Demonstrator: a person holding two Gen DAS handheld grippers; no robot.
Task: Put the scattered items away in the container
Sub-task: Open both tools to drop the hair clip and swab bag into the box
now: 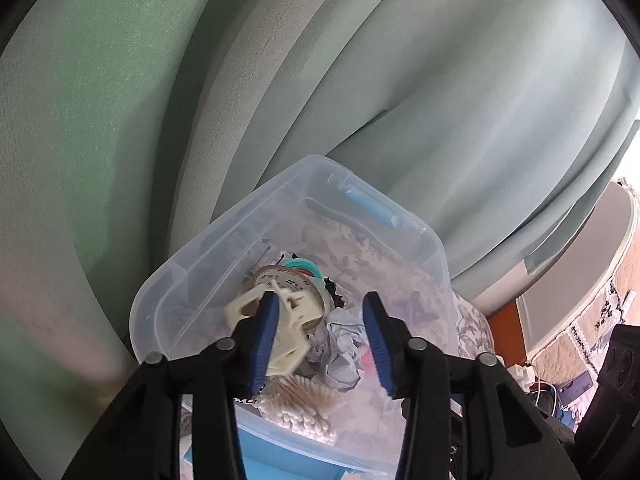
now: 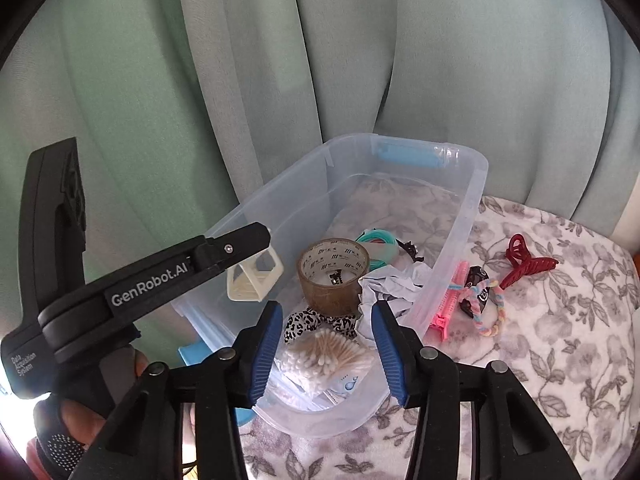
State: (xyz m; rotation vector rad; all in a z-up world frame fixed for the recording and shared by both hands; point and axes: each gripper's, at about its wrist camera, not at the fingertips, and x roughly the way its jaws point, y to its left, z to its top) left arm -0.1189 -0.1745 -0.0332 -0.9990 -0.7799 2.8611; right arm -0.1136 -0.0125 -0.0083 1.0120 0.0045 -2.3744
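Note:
The clear plastic container stands on a flowered cloth. My left gripper is open above it. A cream hair clip hangs blurred against the left pad alone, with the other pad well clear of it. My right gripper is open over the near end, with nothing between its pads. Below it lie a bag of cotton swabs, a leopard scrunchie, a tape roll and crumpled paper. To the right, outside the container, are a pink clip and a red claw clip.
A pastel braided tie and a small black item lie on the flowered cloth. Green curtains hang close behind. A blue lid is under the container's left side. A person's hand holds the left gripper.

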